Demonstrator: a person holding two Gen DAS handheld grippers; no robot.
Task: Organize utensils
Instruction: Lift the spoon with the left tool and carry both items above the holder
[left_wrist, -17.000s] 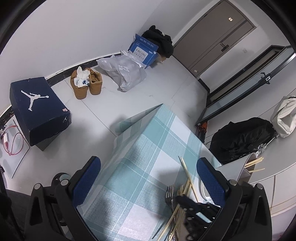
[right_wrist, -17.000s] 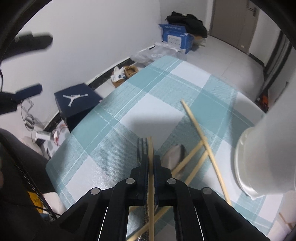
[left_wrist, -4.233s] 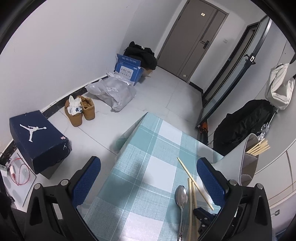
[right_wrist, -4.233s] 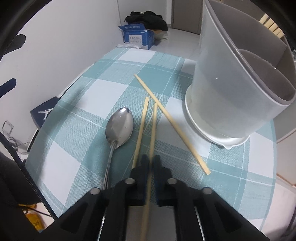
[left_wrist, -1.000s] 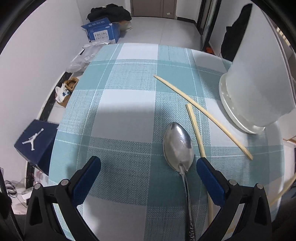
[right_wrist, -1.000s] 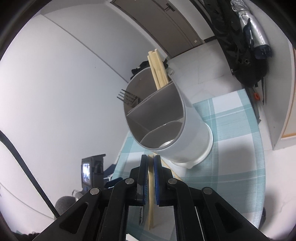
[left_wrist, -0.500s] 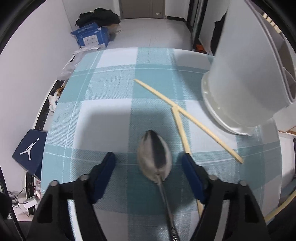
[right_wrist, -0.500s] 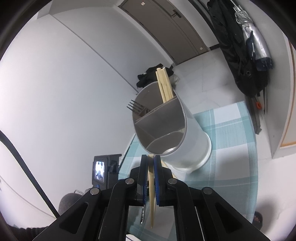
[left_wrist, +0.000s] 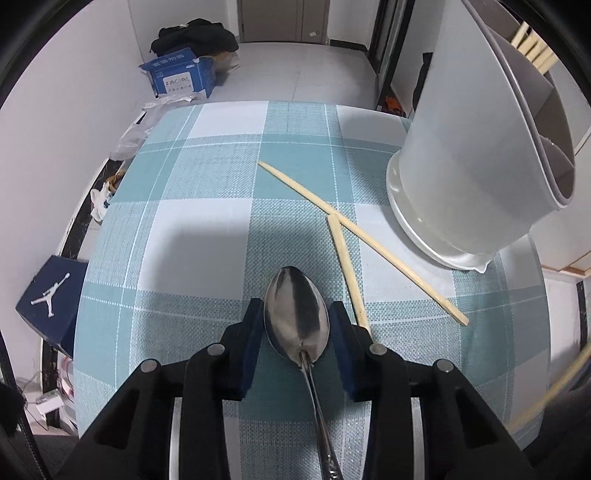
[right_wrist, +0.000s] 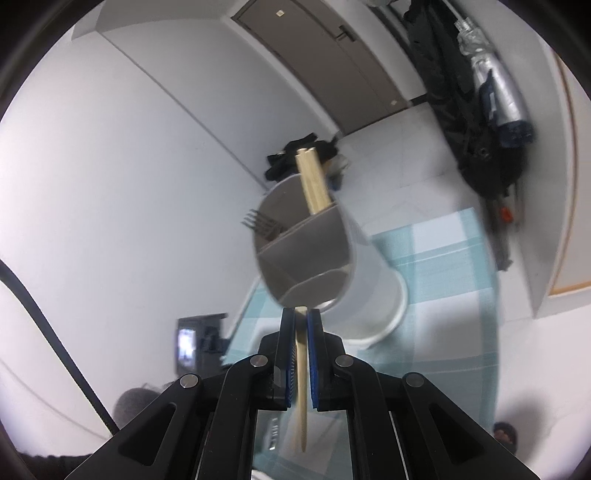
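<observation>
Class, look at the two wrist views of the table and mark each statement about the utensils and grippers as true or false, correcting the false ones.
1. The spoon lies on the checked tablecloth with its bowl between the left gripper's pads. True; the jaws are closing around it.
2. The right gripper is empty. False: it is shut on a chopstick.
3. Two loose chopsticks lie on the cloth beside the holder. True.
4. The holder is a single open cup. False: dividers split it into compartments.
5. A fork already stands in the holder. True.
6. No chopsticks are in the holder yet. False: several stick out of one compartment.
</observation>
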